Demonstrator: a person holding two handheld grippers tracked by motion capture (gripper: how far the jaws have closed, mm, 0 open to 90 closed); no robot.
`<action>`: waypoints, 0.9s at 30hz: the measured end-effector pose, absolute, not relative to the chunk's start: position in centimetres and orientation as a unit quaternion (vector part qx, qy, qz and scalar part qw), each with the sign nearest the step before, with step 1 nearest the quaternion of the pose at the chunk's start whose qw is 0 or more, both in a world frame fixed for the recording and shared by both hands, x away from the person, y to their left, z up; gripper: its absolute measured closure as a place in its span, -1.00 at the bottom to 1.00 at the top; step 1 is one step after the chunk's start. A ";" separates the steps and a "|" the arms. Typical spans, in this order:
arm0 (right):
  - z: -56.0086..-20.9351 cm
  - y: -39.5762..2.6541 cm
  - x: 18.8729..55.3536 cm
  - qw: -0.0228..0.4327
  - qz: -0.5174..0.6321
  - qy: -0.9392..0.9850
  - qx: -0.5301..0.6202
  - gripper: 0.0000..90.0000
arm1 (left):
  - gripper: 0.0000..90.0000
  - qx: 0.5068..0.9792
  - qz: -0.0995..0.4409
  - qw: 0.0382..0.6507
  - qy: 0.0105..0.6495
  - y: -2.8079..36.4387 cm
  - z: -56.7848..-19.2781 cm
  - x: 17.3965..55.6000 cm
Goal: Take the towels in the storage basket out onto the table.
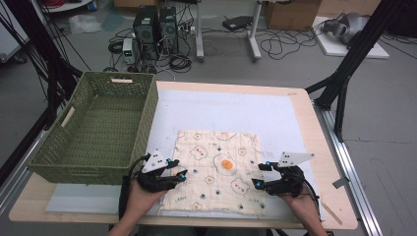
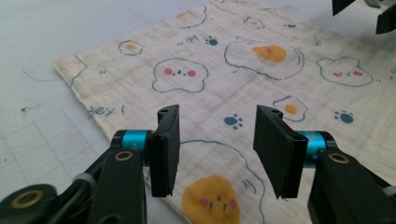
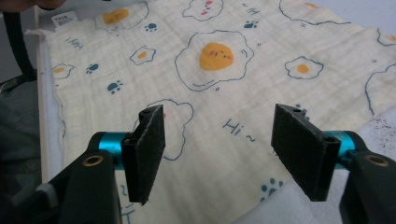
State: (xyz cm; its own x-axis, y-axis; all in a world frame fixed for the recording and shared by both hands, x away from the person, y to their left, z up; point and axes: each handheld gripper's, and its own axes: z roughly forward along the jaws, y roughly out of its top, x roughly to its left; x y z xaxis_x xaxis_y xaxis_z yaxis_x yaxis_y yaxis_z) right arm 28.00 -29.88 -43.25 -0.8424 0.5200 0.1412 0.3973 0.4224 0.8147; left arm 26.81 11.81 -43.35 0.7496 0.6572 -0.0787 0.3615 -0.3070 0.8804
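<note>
A cream cloth (image 1: 216,167) printed with fried eggs, bears and paw marks lies spread flat on the white mat (image 1: 236,108). My left gripper (image 1: 177,168) hovers at the cloth's left edge near the front, jaws open and pointing in over the fabric. In the left gripper view the jaws (image 2: 218,135) stand apart above the cloth (image 2: 261,79) with nothing between them. My right gripper (image 1: 258,175) sits at the cloth's right edge, also open. In the right gripper view its pads (image 3: 220,140) are spread wide over the cloth (image 3: 224,93), which lies flat below them.
A green wicker basket (image 1: 69,169) stands on the table's left side, close to my left hand. The wooden table's right strip (image 1: 319,162) runs beside the mat. Beyond the far edge are computers, cables and black frame legs on the floor.
</note>
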 end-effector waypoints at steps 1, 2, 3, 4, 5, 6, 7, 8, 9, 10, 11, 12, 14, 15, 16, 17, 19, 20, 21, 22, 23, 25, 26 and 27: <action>-43.3 -29.8 28.0 0.066 0.464 0.841 0.270 -0.28 | 0.09 0.794 0.150 0.494 0.321 11.9 -43.3 26.8; -43.3 -29.8 28.0 0.064 0.463 0.842 0.271 -0.31 | 0.07 0.792 0.148 0.497 0.321 11.9 -43.3 26.9; -43.3 -29.7 28.0 0.064 0.461 0.843 0.271 -0.34 | 0.07 0.793 0.147 0.496 0.321 12.0 -43.3 26.9; -43.3 -29.6 28.1 0.067 0.461 0.842 0.271 -0.34 | 0.07 0.793 0.148 0.496 0.321 12.0 -43.3 26.9; -43.3 -29.6 28.1 0.065 0.461 0.843 0.271 -0.34 | 0.06 0.793 0.148 0.496 0.322 12.0 -43.3 26.9; -43.3 -29.6 28.1 0.065 0.460 0.843 0.271 -0.35 | 0.04 0.792 0.149 0.496 0.322 12.0 -43.3 26.8; -43.2 -29.6 28.0 0.066 0.460 0.843 0.271 -0.35 | 0.03 0.792 0.149 0.497 0.322 11.9 -43.3 26.8; -43.2 -29.6 28.0 0.068 0.461 0.842 0.271 -0.36 | 0.03 0.793 0.149 0.497 0.320 11.9 -43.3 26.8; -43.2 -29.6 28.0 0.068 0.461 0.842 0.272 -0.37 | 0.02 0.792 0.150 0.497 0.320 11.9 -43.3 26.7; -43.2 -29.6 28.0 0.069 0.459 0.843 0.272 -0.39 | 0.02 0.792 0.150 0.497 0.320 11.9 -43.2 26.7; -43.2 -29.7 28.1 0.074 0.457 0.844 0.271 -0.40 | 0.02 0.792 0.150 0.498 0.320 11.9 -43.2 26.7; -43.3 -29.7 28.1 0.071 0.455 0.845 0.273 -0.42 | 0.01 0.793 0.150 0.498 0.319 11.8 -43.2 26.7; -43.3 -29.7 28.2 0.068 0.453 0.845 0.277 -0.43 | 0.01 0.793 0.151 0.496 0.319 11.8 -43.3 26.7; -43.4 -29.7 28.2 0.069 0.452 0.845 0.277 -0.43 | 0.01 0.793 0.151 0.497 0.318 11.8 -43.3 26.8; -43.3 -29.6 28.1 0.069 0.452 0.845 0.277 -0.43 | 0.01 0.793 0.151 0.497 0.319 11.8 -43.3 26.7; -43.3 -29.7 28.1 0.071 0.453 0.845 0.277 -0.43 | 0.01 0.793 0.151 0.496 0.318 11.8 -43.3 26.7; -43.2 -29.7 28.0 0.071 0.454 0.843 0.278 -0.43 | 0.01 0.793 0.152 0.497 0.318 11.8 -43.3 26.7; -43.2 -29.7 28.1 0.072 0.453 0.844 0.277 -0.43 | 0.01 0.793 0.153 0.496 0.318 11.8 -43.3 26.7; -43.2 -29.7 28.0 0.072 0.453 0.844 0.277 -0.43 | 0.01 0.793 0.152 0.497 0.318 11.8 -43.3 26.7; -43.2 -29.7 28.1 0.072 0.455 0.844 0.274 -0.43 | 0.00 0.793 0.152 0.497 0.319 11.9 -43.3 26.7; -43.2 -29.7 28.1 0.074 0.455 0.844 0.274 -0.43 | 0.00 0.792 0.153 0.497 0.320 11.8 -43.3 26.7; -43.2 -29.7 28.1 0.074 0.454 0.845 0.274 -0.43 | 0.00 0.793 0.154 0.495 0.320 11.8 -43.3 26.7; -43.3 -29.6 28.1 0.074 0.453 0.845 0.273 -0.43 | 0.00 0.794 0.155 0.493 0.319 11.8 -43.3 26.8; -43.2 -29.6 28.1 0.072 0.452 0.846 0.275 -0.43 | 0.00 0.794 0.154 0.493 0.320 11.8 -43.4 26.8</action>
State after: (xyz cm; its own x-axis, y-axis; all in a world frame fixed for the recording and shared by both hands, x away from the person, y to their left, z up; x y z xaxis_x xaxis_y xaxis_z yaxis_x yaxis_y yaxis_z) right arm 28.05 -29.61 -43.25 -0.8388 0.5296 0.1261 0.3991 0.4407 0.8040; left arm 26.76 11.80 -43.36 0.7483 0.6595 -0.0713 0.3564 -0.3090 0.8817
